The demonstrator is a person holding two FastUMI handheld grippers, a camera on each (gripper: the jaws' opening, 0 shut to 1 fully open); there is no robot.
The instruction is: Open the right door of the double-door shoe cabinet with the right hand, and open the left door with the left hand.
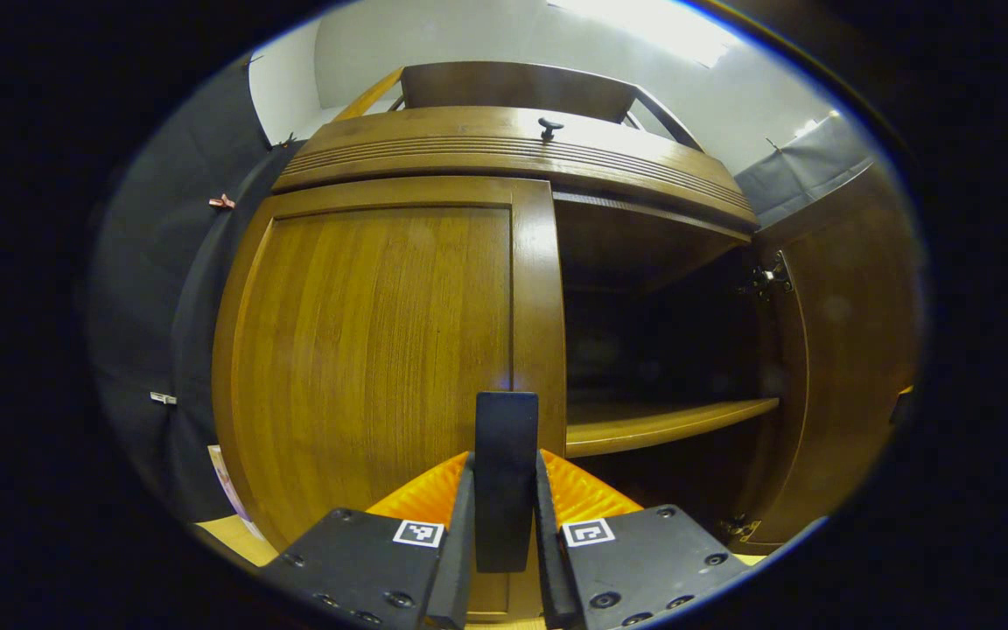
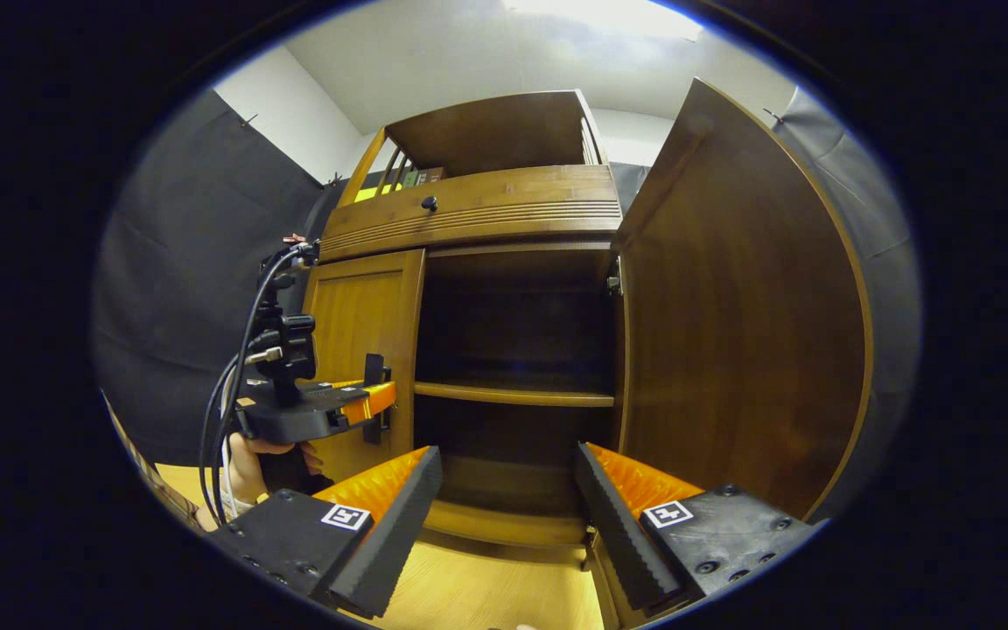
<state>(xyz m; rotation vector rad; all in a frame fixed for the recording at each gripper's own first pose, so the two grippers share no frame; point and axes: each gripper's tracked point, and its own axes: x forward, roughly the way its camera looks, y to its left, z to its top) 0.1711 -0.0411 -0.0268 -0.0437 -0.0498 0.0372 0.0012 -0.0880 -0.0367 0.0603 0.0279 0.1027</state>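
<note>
Left gripper view: the left gripper (image 1: 505, 490) is sitting low in front of the shoe cabinet (image 1: 513, 144), its fingers (image 1: 460, 534) clamped on the dark upright handle (image 1: 506, 477) of the left door (image 1: 373, 350). The handle is standing straight up between the fingers, rising ahead of their tips. That door is lying flush and closed; the grip looks set for a pull, a judgement only. To the right of the fingers the cabinet bay is gaping open, with a shelf (image 1: 661, 422) across it, and the right door (image 1: 845, 350) is swung wide beyond.

Right gripper view: the right gripper (image 2: 508, 516) is hanging free, fingers (image 2: 399, 516) spread apart and holding nothing, pointing into the open bay. The right door (image 2: 740, 332) is standing open just right of the fingers, likely released because its part is done. Left of the fingers, the left gripper (image 2: 373, 404), held by a hand (image 2: 250, 464), is gripping the handle (image 2: 374, 395) on the closed left door (image 2: 364, 350).
</note>
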